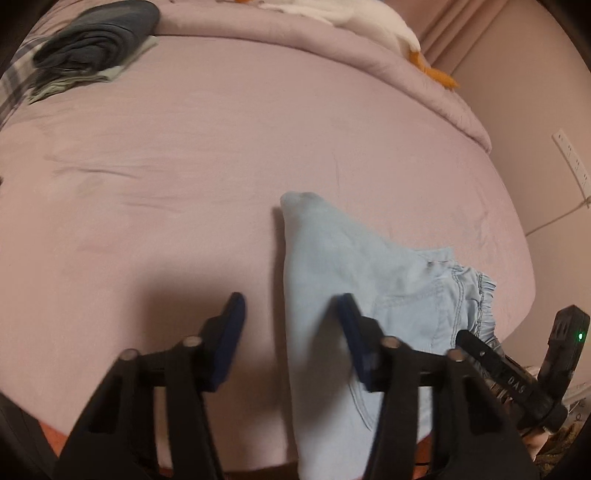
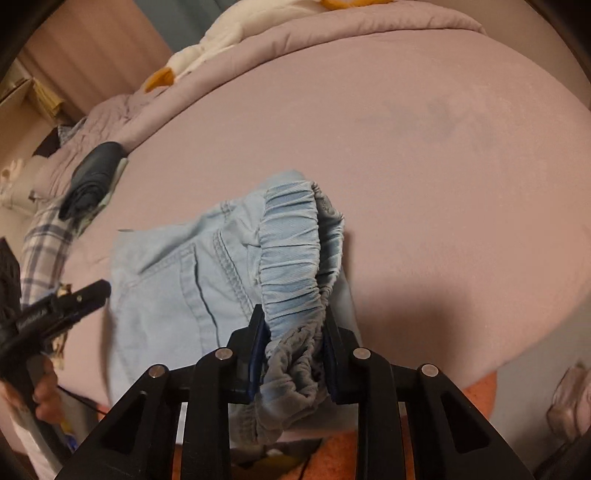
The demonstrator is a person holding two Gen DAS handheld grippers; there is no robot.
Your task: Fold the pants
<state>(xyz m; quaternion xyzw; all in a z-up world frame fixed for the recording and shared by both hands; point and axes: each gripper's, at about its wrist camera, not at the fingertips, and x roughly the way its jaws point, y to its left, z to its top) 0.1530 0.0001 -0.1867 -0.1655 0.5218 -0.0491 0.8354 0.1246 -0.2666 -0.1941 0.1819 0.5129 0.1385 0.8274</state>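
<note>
light blue pants lie bunched at the near edge of a pink bed, partly doubled over, with the gathered elastic waistband raised off the sheet. the right gripper has its fingers pinched onto that waistband, the ruched cloth squeezed between the blue pads and spilling out below them. the left gripper hovers over the pants' folded side with its fingers spread wide and nothing between them; one pad sits above bare sheet, the other above the blue cloth.

the fabric looks thin, soft and light, a washed cotton that drapes and creases wherever it is lifted, so it will likely sag and swing from a single hold. the elastic band is the thickest, grippiest part and a sound place to pinch; a second hold on the far rounded fold, or on a leg hem not seen here, would probably keep the layers square.

a dark stack of folded clothes rests at the bed's far left corner, well apart from the pants, and a white plush toy lies on the quilt beyond.
</note>
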